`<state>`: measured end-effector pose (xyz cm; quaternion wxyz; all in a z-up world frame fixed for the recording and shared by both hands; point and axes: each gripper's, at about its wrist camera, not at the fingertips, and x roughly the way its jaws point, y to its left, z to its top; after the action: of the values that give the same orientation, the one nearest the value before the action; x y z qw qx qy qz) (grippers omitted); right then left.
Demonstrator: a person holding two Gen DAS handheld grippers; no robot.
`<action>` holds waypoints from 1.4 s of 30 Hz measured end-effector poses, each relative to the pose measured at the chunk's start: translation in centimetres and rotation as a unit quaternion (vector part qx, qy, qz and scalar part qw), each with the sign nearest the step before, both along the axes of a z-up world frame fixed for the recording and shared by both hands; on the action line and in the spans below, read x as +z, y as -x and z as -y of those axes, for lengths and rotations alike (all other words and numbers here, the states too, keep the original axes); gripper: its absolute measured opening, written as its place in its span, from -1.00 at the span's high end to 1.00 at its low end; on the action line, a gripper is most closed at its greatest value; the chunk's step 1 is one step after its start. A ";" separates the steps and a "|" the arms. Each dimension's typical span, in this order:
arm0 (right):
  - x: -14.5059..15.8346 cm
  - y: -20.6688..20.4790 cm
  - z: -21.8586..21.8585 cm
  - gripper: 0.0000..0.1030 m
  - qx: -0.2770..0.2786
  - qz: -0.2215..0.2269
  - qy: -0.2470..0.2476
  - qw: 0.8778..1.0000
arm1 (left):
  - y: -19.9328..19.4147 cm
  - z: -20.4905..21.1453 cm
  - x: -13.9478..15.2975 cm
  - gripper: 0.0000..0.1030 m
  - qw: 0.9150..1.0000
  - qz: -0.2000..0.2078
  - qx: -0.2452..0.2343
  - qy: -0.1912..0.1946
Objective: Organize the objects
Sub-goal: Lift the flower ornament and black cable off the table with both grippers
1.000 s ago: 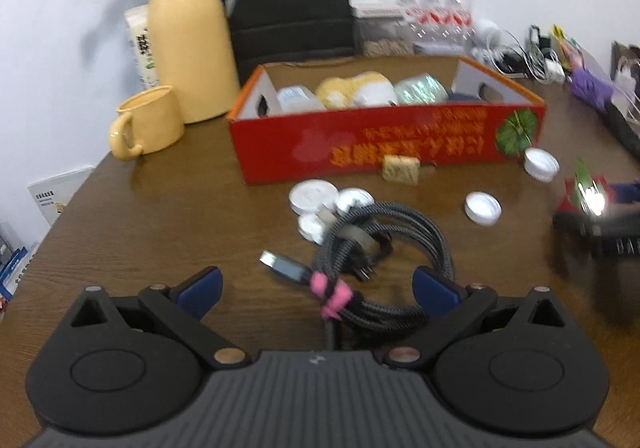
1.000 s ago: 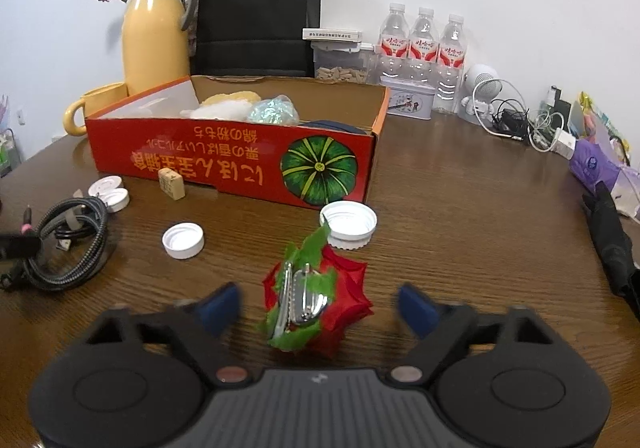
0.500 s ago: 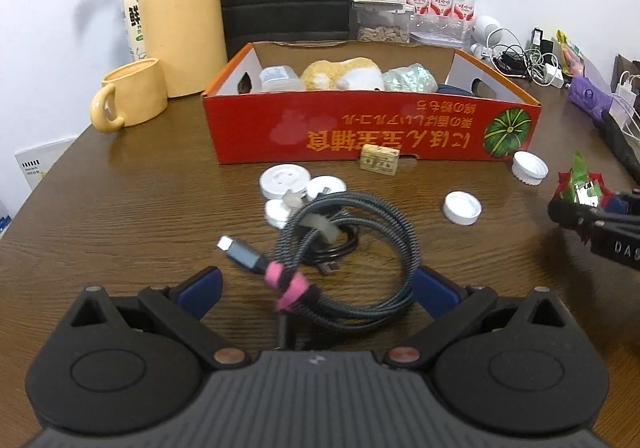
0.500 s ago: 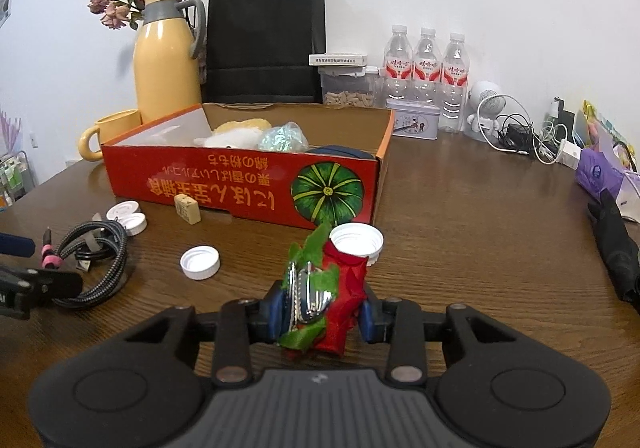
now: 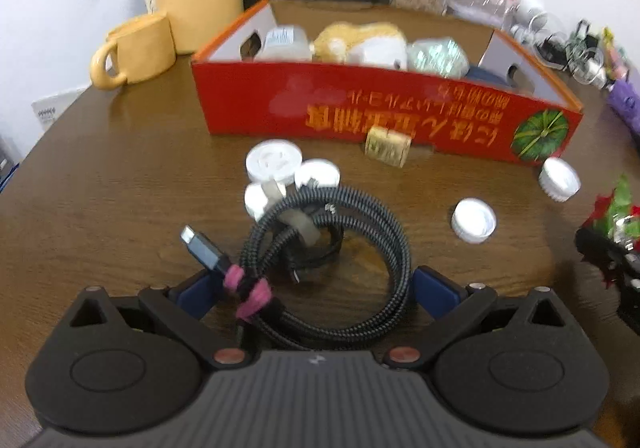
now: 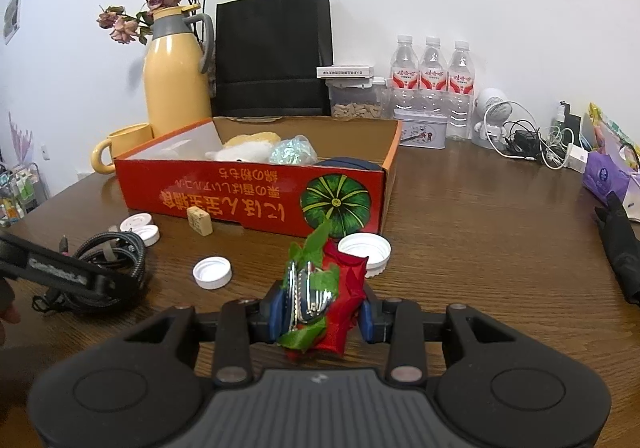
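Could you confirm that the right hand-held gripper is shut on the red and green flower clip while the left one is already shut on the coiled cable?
Not quite: in the left wrist view the left hand-held gripper is open around the coiled cable, its pads not pressing it. The right hand-held gripper is indeed shut on the red and green flower clip.

Right gripper (image 6: 320, 318) with blue fingers (image 6: 277, 310) closed, having just tightened, on a red and green flower clip (image 6: 326, 300) above a brown wooden worktop (image 6: 480, 248). Beyond it lie two white caps (image 6: 212, 272), a coiled black cable (image 6: 116, 252) and a red box (image 6: 256, 193). The left gripper (image 6: 60, 272) reaches over the cable.
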<state>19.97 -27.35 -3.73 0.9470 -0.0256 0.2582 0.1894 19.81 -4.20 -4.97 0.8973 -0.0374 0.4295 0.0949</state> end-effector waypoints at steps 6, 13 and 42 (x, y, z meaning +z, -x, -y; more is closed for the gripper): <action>0.1 0.1 0.1 0.33 0.001 0.002 -0.004 1.000 | -0.3 0.5 -0.2 -1.00 1.000 0.013 0.011 -0.005; 0.0 0.1 0.1 0.33 0.002 -0.002 -0.002 1.000 | 0.0 0.5 -0.5 -1.00 0.999 0.033 0.004 -0.009; -0.1 -0.1 0.0 0.32 0.001 -0.010 0.004 1.000 | 1.8 0.3 -0.3 -0.76 0.996 0.071 -0.043 -0.014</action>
<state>20.04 -27.36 -3.87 0.9440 -0.0271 0.2687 0.1893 17.99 -4.46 -5.28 0.9291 -0.0129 0.3648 0.0595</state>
